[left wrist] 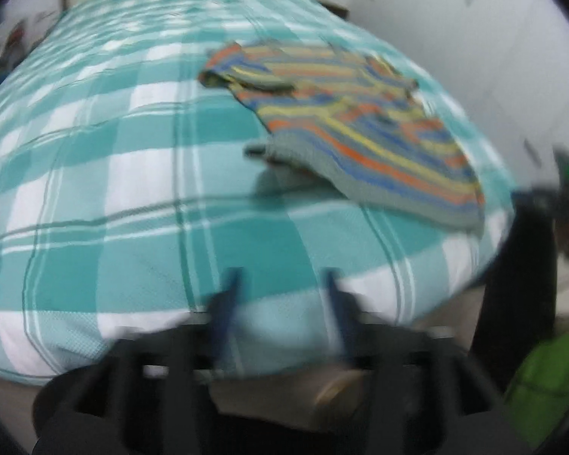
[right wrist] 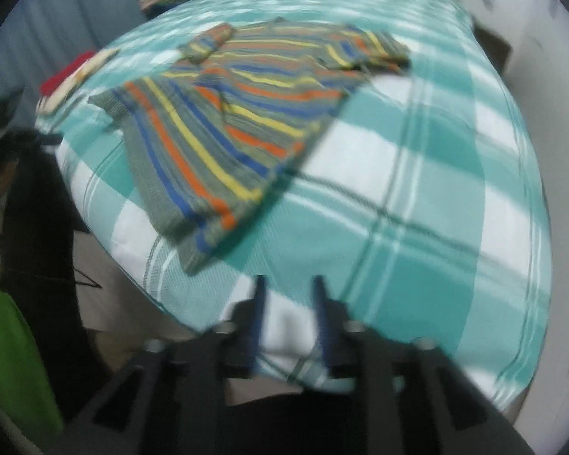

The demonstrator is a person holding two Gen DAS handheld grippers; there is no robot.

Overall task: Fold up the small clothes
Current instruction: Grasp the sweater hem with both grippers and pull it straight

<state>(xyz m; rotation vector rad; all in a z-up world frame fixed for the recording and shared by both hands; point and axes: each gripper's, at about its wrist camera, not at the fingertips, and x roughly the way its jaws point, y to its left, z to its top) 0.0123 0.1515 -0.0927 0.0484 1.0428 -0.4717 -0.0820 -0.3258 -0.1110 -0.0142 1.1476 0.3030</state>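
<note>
Folding is judged barely begun, since the striped sweater (left wrist: 352,121) (right wrist: 227,121) is spread flat on the checked bed (left wrist: 132,204) (right wrist: 436,197), both left claw (left wrist: 280,292) and right claw (right wrist: 288,295) are released and empty, and a hem or sleeve must be grasped next.

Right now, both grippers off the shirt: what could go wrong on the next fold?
1. The shirt lies near the bed edge, its hem almost at the rim; a tug toward that edge could slide it off.
2. One sleeve looks bunched and a hem corner curled, so a fold now may trap creases.
3. Both views are blurred; the left gripper and right gripper stand open and empty, and could pinch the checked cover with the shirt.
</note>
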